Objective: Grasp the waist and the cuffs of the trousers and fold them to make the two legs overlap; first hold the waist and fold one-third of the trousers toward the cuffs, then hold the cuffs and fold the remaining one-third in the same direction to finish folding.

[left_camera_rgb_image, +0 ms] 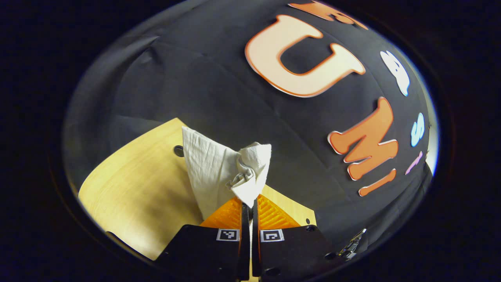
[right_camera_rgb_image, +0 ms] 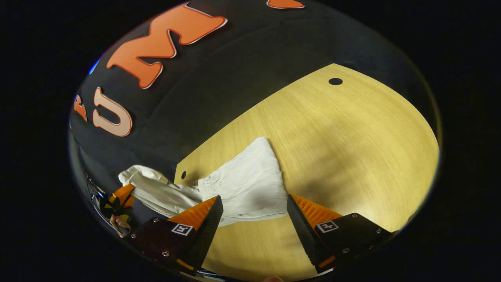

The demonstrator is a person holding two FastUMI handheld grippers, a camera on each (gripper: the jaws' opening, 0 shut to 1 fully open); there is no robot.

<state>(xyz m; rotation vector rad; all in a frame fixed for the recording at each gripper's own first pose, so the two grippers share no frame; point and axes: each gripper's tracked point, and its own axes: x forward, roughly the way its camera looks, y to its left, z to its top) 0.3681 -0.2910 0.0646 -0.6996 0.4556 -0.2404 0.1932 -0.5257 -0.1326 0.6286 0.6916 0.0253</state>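
Observation:
White trousers [left_camera_rgb_image: 209, 172] hang bunched from my left gripper [left_camera_rgb_image: 249, 203], which is shut on a crumpled end of the cloth and holds it up off the wooden table [left_camera_rgb_image: 133, 188]. In the right gripper view the trousers [right_camera_rgb_image: 254, 180] lie partly on the table [right_camera_rgb_image: 344, 141], with one end drawn off the table's edge toward the left gripper [right_camera_rgb_image: 119, 199]. A gathered band crosses the cloth near the edge. My right gripper [right_camera_rgb_image: 253, 197] stands open just above the near hem of the flat part, with a finger at each side and nothing pinched.
The table has small round holes [right_camera_rgb_image: 335, 81] near its corners, one [right_camera_rgb_image: 183, 174] beside the cloth. Black booth wall stands behind the table's far edge. Bare wood stretches to the right of the trousers.

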